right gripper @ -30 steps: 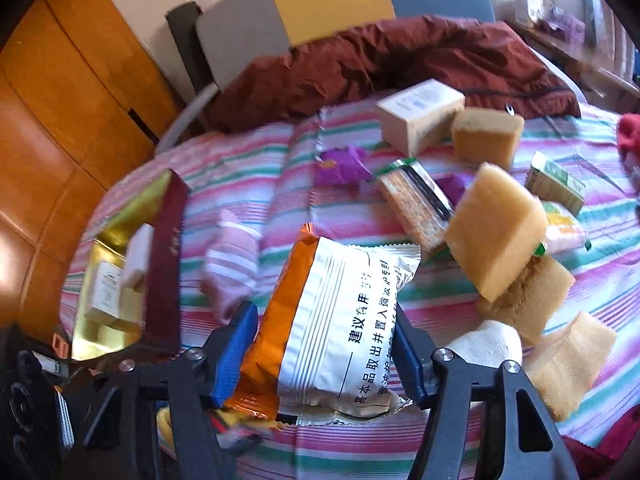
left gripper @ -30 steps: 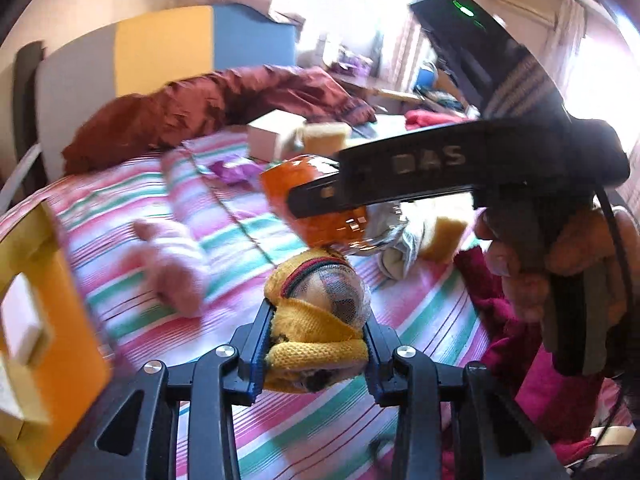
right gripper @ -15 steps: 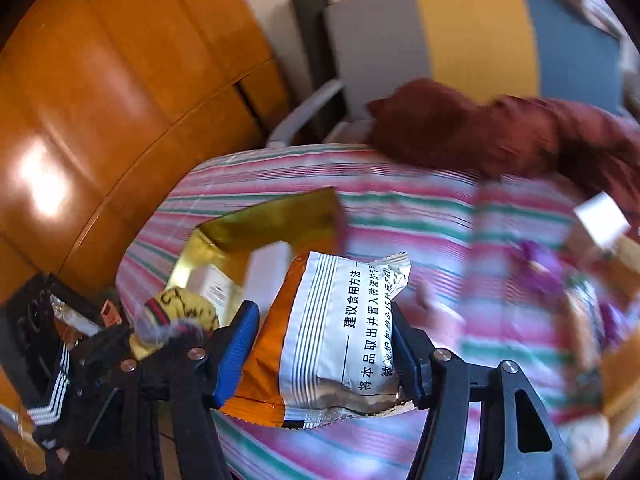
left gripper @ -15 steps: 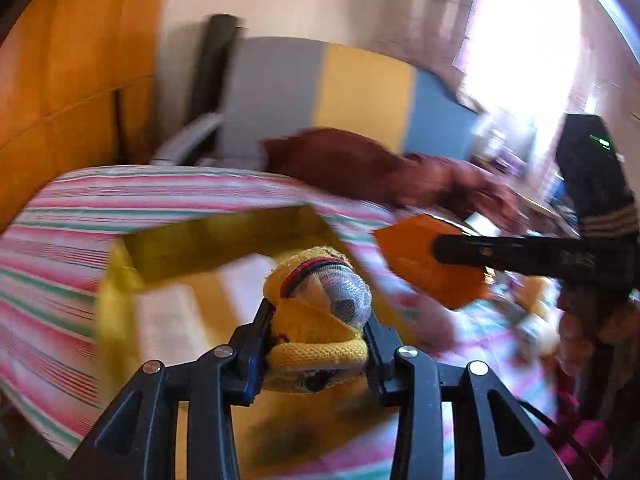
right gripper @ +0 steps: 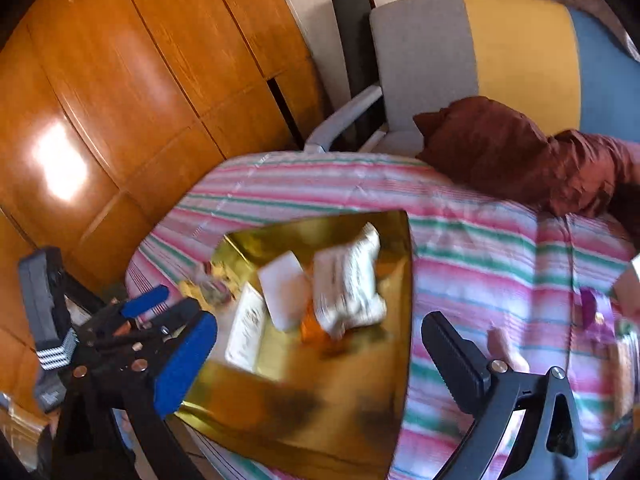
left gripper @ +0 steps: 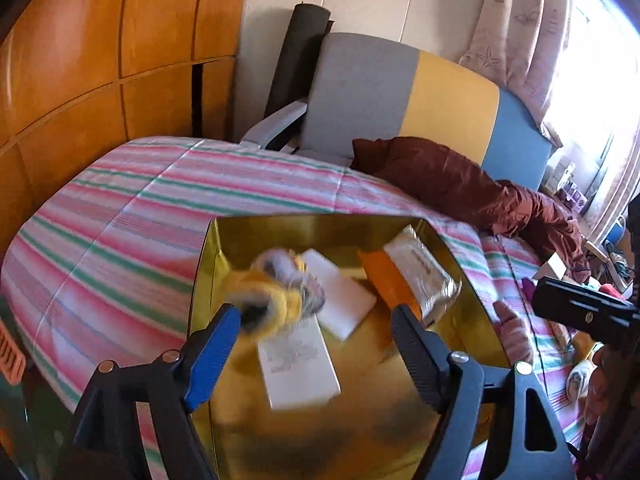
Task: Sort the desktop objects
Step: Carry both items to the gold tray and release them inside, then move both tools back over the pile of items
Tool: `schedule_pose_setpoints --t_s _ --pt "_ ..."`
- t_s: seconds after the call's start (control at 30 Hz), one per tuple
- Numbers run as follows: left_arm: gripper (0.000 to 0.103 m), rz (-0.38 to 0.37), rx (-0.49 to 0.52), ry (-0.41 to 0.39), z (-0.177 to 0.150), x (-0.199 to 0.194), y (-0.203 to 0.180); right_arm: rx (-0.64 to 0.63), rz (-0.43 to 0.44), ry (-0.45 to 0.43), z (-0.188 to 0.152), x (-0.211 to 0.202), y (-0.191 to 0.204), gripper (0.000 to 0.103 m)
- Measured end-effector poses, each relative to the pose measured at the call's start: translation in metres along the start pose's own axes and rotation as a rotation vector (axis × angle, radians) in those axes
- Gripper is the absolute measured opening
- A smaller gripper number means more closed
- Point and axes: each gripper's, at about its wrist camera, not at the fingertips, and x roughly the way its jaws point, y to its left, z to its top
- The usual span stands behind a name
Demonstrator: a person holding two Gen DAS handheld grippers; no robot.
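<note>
Between the left tongs (left gripper: 316, 320) | gaping wide, empty; yellow knitted toy (left gripper: 276, 300) blurred, dropping into gold box (left gripper: 320, 228) | right tongs (right gripper: 320, 344) equally wide, empty; snack packet (right gripper: 348, 292) ahead, landing beside white cartons, likely sorted here.

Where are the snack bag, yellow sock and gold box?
snack bag (right gripper: 347, 292): right wrist view, white printed face.
yellow sock (left gripper: 276, 300): left wrist view, blurred yellow knit.
gold box (left gripper: 312, 232): left wrist view, far inner wall.

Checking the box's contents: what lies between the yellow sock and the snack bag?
A white flat packet, lying in the gold box between sock and snack bag, clearest in the left wrist view.
</note>
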Motion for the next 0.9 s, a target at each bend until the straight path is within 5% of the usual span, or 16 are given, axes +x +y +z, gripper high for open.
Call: schedule_pose_setpoints --t_s 0.33,0.9 --pt "0.078 -0.006 -0.001 -0.028 -0.037 -0.036 -0.024 -0.101 -0.109 -0.01 -0.054 -0.024 0.011 0.103" --pt "0.078 0.013 0.061 0.005 -0.062 -0.051 -0.047 -0.162 -0.195 -0.053 -0.093 -0.054 0.018 0.103"
